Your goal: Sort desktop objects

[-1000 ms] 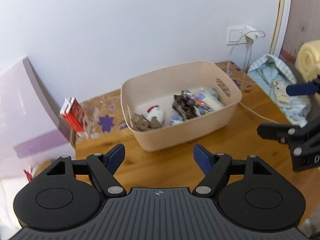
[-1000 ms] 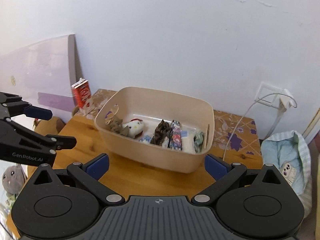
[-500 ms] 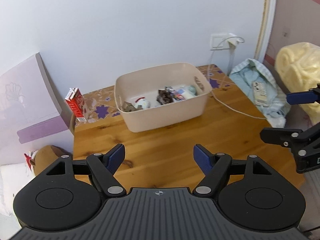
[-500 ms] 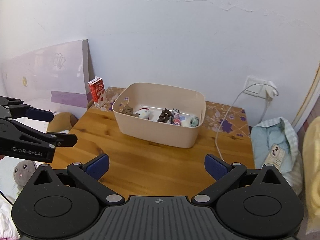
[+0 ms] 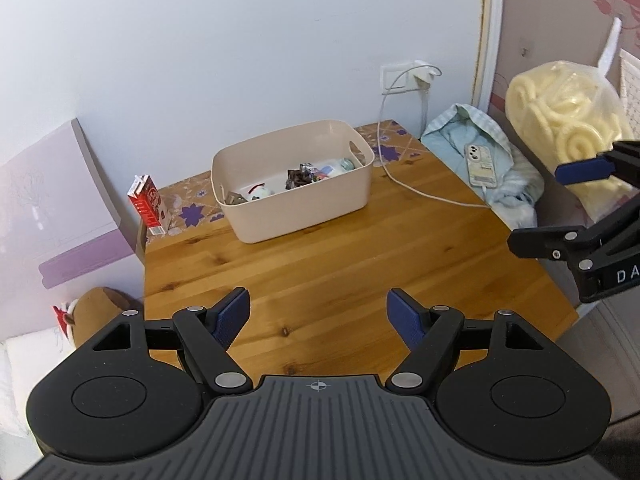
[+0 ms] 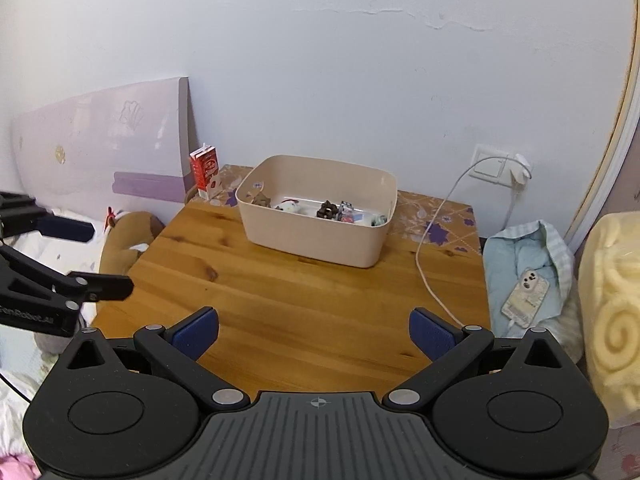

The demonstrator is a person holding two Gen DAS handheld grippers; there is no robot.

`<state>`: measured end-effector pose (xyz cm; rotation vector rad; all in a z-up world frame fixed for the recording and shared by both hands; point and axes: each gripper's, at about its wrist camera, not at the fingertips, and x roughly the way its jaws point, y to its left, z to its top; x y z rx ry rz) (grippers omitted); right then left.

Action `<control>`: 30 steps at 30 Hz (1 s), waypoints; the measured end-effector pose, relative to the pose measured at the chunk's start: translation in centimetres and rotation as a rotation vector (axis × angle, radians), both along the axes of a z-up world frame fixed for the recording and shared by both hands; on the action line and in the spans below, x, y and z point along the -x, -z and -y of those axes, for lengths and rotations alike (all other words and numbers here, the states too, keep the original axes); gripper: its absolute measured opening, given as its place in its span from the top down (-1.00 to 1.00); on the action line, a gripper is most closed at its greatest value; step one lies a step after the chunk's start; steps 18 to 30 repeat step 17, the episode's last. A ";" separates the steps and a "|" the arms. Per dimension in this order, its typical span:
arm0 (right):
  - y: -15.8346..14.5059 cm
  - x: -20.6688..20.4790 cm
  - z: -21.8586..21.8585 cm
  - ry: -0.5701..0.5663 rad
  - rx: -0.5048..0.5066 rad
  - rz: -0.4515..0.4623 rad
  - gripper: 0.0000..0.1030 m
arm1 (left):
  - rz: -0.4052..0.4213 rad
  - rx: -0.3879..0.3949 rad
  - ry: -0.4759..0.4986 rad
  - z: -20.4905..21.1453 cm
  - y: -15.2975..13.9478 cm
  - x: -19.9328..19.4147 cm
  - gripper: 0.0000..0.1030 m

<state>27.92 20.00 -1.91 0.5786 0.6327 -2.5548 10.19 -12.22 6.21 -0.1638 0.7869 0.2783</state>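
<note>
1. Left wrist view: the left gripper (image 5: 319, 316) hangs over the near part of the wooden table (image 5: 360, 264), its fingers spread wide and holding nothing. The beige bin (image 5: 294, 184) sits at the far end near the wall, with small things heaped inside: a white toy (image 5: 259, 191), a dark crumpled wrapper (image 5: 298, 178) and a pale tube (image 5: 334, 168). A red carton (image 5: 146, 204) stands upright just left of the bin, apart from it. The right gripper (image 5: 560, 204) shows at the right edge, also parted and empty.

2. Right wrist view: the right gripper (image 6: 314, 330) is released over the near edge of the table (image 6: 300, 300). The bin (image 6: 318, 210) is well ahead, the carton (image 6: 205, 168) at its left. A white cable (image 6: 430, 268) trails across the table's right side to a phone (image 6: 524, 294) lying on blue cloth beside it.

3. Handling (my guess only): the carton looks light and rigid but would dent, so take it across its flat sides. The bin's contents seem light; the wrapper is probably soft and slippery.
</note>
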 end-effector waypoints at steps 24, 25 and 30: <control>-0.2 -3.1 -1.1 -0.003 -0.029 -0.001 -1.00 | 0.021 0.001 0.032 3.0 -1.9 3.2 -0.49; -0.2 -3.1 -1.1 -0.003 -0.029 -0.001 -1.00 | 0.021 0.001 0.032 3.0 -1.9 3.2 -0.49; -0.2 -3.1 -1.1 -0.003 -0.029 -0.001 -1.00 | 0.021 0.001 0.032 3.0 -1.9 3.2 -0.49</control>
